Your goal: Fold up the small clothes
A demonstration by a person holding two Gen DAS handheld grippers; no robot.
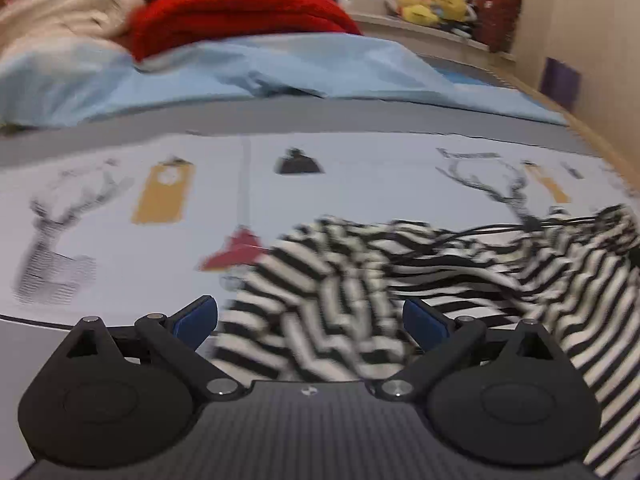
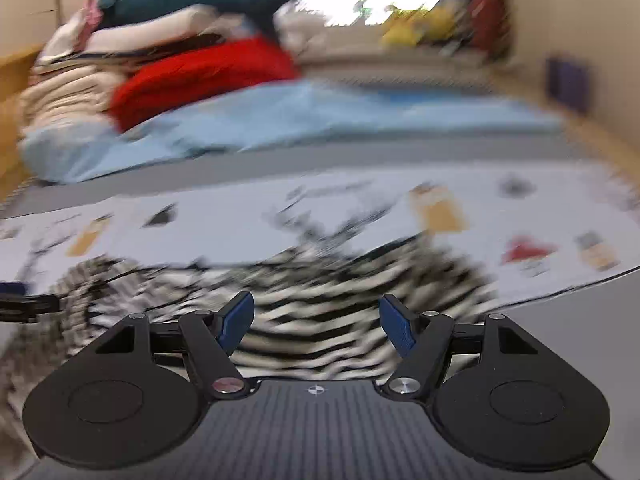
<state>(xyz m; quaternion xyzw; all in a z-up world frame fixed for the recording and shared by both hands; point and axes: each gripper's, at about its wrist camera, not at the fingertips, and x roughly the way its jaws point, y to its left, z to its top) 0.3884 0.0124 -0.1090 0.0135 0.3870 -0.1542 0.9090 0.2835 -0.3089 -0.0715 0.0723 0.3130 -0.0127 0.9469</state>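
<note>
While the crumpled striped garment [image 1: 400, 280] lies low and right of centre on the printed sheet [image 1: 120, 184], left gripper [image 1: 310, 322] and right gripper [image 2: 316, 326] both gape empty, risking a bunched-layer grab.

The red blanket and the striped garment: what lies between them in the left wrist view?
In the left wrist view, between the red blanket and the striped garment lie a light blue sheet, a grey strip, then the printed white cloth.

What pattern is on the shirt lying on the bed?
Black and white stripes. The shirt shows best in the left wrist view.
</note>
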